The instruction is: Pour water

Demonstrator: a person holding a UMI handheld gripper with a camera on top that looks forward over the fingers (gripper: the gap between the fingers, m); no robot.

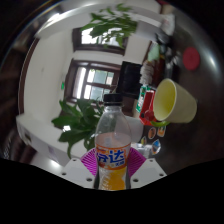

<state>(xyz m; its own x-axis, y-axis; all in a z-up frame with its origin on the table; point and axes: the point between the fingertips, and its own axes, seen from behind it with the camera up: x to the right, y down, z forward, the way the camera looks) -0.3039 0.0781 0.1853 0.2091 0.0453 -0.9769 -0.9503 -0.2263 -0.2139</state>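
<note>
A bright room tilts around me: a window [97, 78] with dark frames behind, leafy green plants [112, 25] above it and more foliage [78, 118] lower down, all slanted because I am being held at an angle.

My fingers [114, 172] are closed on a clear plastic bottle [113, 145]; the pads [91, 163] show just at either side of its lower body, pressed against the label. It bears a purple and white label [112, 157] and holds orange liquid in its bottom part, though the task speaks of water. The black cap [113, 100] appears to be on the neck, so I judge that nothing can flow until it comes off, or else this bottle is only being carried into place.

I grip it low, around the label, which I take to be deliberate: the neck stays free and can swing over a rim.

Just beyond the bottle, off to one side, a yellow cup [171, 100] shows with its open mouth turned towards me, likely the thing to be filled. Small red and green items [150, 72] crowd near it; I cannot tell what they are.
</note>
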